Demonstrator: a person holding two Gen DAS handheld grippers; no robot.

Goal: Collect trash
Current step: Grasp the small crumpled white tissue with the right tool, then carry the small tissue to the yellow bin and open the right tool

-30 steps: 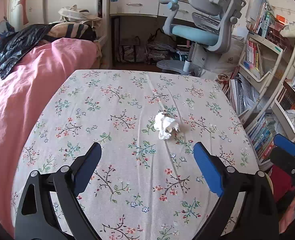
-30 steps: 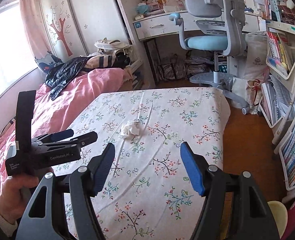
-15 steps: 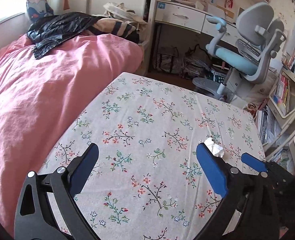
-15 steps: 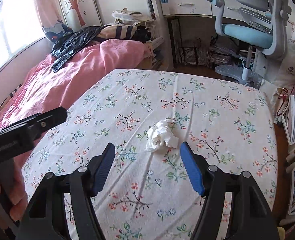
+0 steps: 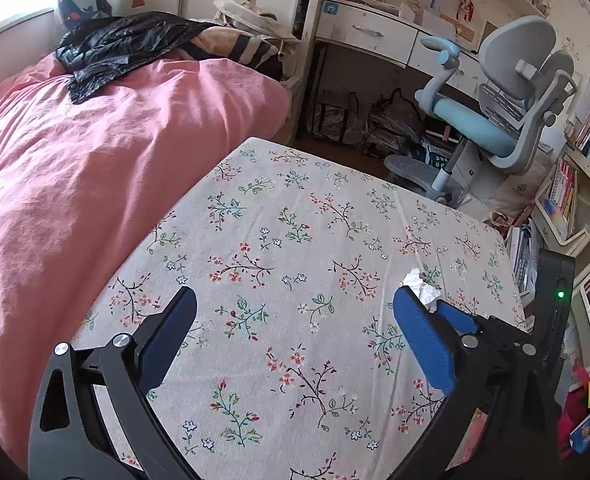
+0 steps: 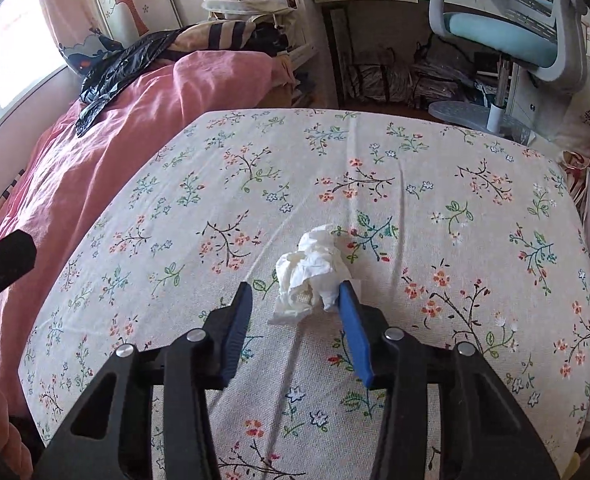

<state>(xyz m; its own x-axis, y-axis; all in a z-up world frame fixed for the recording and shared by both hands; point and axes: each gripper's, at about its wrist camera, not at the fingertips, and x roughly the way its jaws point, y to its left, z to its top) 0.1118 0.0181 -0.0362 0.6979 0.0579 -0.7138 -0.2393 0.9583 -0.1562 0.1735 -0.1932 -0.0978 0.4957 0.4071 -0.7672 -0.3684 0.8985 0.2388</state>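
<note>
Grasp step: your right gripper (image 6: 295,296) closing around crumpled white tissue wad (image 6: 313,274) on floral-cloth worktop (image 6: 435,208), pads not yet pinching. Left gripper (image 5: 295,320) wide apart, empty. Next: finish squeeze, then lift.

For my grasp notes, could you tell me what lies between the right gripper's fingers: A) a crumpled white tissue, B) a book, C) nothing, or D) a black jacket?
A: the tissue lies on the tablecloth between the closing fingers of the right gripper.
</note>
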